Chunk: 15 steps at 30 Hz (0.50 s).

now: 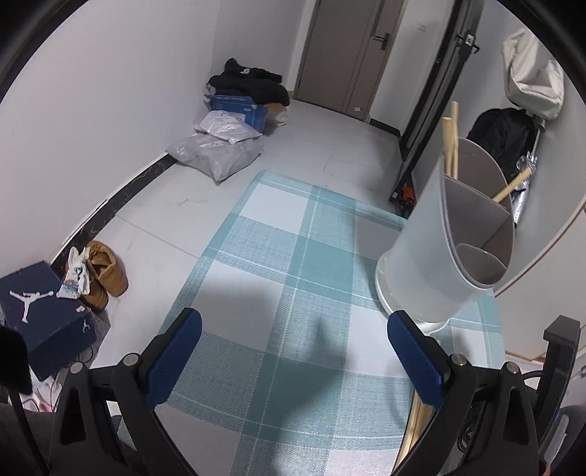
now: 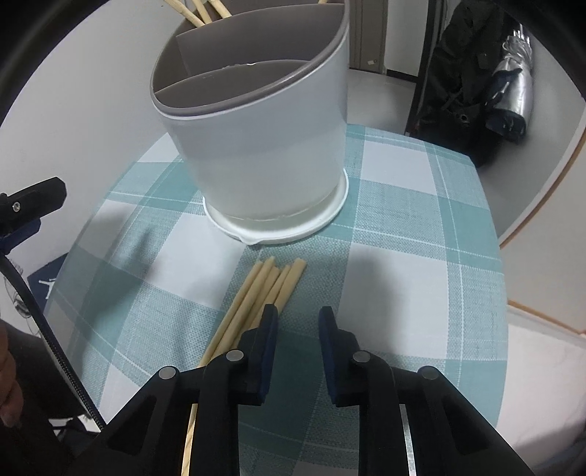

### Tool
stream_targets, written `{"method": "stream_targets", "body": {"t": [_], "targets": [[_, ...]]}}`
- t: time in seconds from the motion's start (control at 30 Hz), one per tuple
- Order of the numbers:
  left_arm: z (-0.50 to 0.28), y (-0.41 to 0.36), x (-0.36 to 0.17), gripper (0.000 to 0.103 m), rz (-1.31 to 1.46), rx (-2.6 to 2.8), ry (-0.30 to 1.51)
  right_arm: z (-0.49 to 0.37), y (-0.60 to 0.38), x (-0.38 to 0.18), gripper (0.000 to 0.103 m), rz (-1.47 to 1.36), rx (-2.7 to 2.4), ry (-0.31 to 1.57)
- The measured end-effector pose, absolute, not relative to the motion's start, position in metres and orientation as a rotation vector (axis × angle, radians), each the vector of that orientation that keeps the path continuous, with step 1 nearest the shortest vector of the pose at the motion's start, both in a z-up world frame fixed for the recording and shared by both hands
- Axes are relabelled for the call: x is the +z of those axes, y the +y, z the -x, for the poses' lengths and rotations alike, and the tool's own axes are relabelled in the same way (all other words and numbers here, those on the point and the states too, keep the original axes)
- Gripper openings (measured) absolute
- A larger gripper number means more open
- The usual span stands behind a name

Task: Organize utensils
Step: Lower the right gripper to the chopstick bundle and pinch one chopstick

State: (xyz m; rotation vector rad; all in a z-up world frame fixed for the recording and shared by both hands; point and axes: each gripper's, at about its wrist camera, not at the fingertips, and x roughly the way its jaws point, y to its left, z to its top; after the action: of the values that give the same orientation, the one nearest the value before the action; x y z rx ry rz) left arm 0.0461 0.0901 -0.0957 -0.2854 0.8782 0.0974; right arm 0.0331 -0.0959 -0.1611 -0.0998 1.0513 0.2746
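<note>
A white utensil holder [image 2: 263,146] with grey inner dividers stands on a white drip saucer [image 2: 278,227] on the checked tablecloth [image 2: 403,293]. Pale chopsticks [image 2: 197,14] stick up from its far compartment. Several loose chopsticks [image 2: 263,293] lie bundled on the cloth in front of it. My right gripper [image 2: 298,318] is open and empty, hovering just right of the bundle's near part. My left gripper [image 1: 293,329] is wide open and empty over the cloth; the holder [image 1: 450,249] stands at its right, with chopsticks [image 1: 450,146] in it.
The table's left edge drops to the floor, where a dark shoebox [image 1: 44,315], brown shoes [image 1: 106,271] and parcels [image 1: 219,150] lie. A black bag [image 2: 461,80] stands past the table's far right. The left gripper's finger [image 2: 33,205] shows at the right view's left edge.
</note>
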Motion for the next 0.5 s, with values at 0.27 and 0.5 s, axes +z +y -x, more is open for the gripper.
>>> {"method": "stream_targets", "body": {"t": [0.27, 0.5], "targets": [[-0.044, 0.1, -0.097, 0.1, 0.319, 0.105, 0.871, -0.028, -0.081, -0.159, 0.021, 0.122, 0.241, 1.032], [-0.041, 0.101, -0.095, 0.1, 0.311, 0.089, 0.858, -0.03, -0.071, -0.16, 0.021, 0.138, 0.27, 1.026]]}}
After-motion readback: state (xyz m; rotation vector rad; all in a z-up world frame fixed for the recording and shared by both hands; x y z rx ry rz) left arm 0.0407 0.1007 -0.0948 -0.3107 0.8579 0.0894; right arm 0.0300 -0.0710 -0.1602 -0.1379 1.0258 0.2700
